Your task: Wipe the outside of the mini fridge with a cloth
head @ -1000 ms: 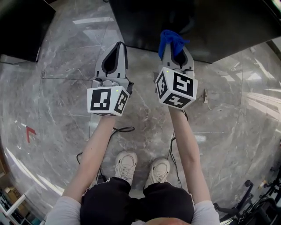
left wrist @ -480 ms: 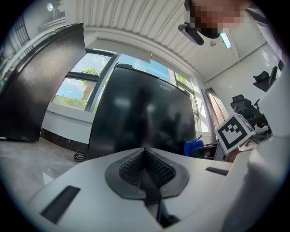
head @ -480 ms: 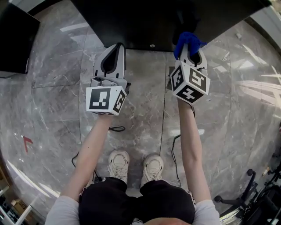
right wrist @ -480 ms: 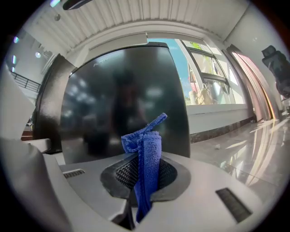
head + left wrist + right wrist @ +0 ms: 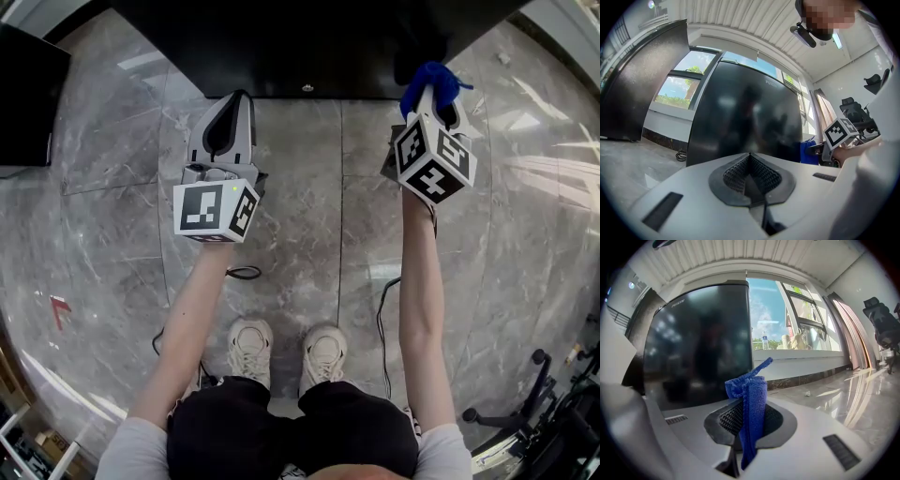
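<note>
While the right gripper [image 5: 744, 423] pinches it, blue cloth [image 5: 753, 394] stands folded.

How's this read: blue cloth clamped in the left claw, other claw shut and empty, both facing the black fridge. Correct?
Wrong claw: the right gripper view shows the blue cloth clamped in the right claw; the left claw is the shut, empty one. Both face the black fridge.

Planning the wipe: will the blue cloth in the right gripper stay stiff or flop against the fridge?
Probably floppy: the blue cloth hangs folded between the right gripper's shut jaws. Likely light, since a thin corner stands up unsupported.
</note>
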Motion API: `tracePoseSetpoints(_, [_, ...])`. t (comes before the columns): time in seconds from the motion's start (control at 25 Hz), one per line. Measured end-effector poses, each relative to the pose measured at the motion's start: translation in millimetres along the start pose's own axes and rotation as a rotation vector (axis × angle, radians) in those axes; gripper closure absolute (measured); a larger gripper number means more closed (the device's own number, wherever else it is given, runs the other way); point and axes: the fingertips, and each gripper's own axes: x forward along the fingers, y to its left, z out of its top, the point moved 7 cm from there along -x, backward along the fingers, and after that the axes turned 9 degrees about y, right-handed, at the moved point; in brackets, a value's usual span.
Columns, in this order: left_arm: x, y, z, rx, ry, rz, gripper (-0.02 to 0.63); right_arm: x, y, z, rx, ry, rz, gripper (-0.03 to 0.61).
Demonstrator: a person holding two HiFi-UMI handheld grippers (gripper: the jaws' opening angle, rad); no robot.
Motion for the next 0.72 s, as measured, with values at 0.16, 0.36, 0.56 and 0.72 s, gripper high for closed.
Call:
tracePoseSetpoints(0.16, [1.2, -7.9, -5.3, 0.011, 0.014, -0.014, 0.609, 2.3, -9.6, 0.5, 0.008, -0.002, -0.018, 0.517])
tracePoseSetpoints(0.36, [1.5, -7.3, -6.4, 0.013, 0.017, -0.008, 0.609, 5.7, -26.1, -1.3, 0.025, 0.01, -0.055, 0.517])
tracePoseSetpoints(0.56, [0.6, -2.7, -12.8, -0.013, 0.025, 0.016, 0.609, -0.5, -32.7, -10.5, 0.034, 0.018, -0.07, 0.517])
tracePoseSetpoints(0.72, [-8.8, 5.5, -19.9, -0.013, 0.036, 0.055, 0.609, -18.8, -5.8, -31.3, 0.087, 0.021, 0.001, 0.517])
